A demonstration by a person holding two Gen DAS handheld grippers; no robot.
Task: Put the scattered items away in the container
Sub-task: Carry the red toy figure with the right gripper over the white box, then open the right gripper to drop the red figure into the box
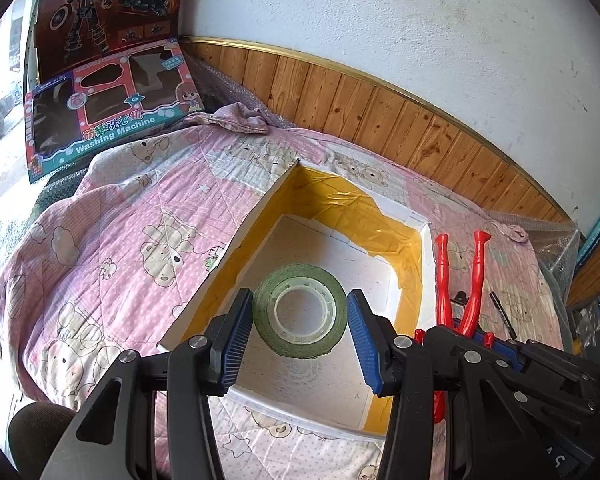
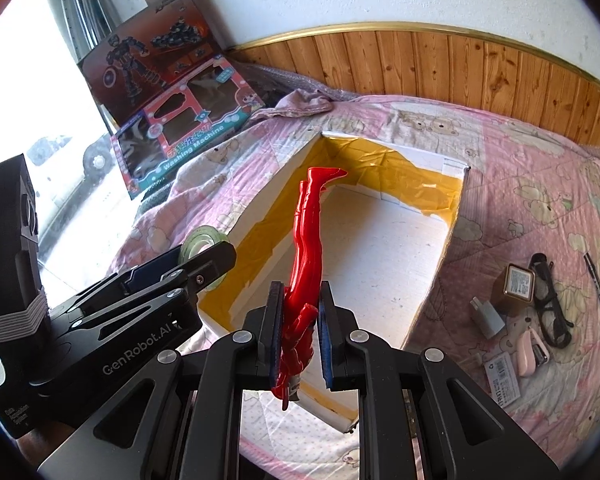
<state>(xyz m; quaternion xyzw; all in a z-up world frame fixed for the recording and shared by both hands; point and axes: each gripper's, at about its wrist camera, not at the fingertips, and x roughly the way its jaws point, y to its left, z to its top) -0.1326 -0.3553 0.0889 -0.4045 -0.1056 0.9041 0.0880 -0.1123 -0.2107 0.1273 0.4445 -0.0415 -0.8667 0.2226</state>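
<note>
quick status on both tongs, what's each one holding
left tongs: shut on the green tape roll, above the box
right tongs: shut on the red figure

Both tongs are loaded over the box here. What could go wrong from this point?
The left tongs hold the green tape roll only by its curved edge, so it may slip or roll out. The right tongs pinch the red figure near one end, and its long legs might snag the box wall. The tongs sit close together and could collide.

Home bedroom: teddy-bear quilt, toy boxes.
</note>
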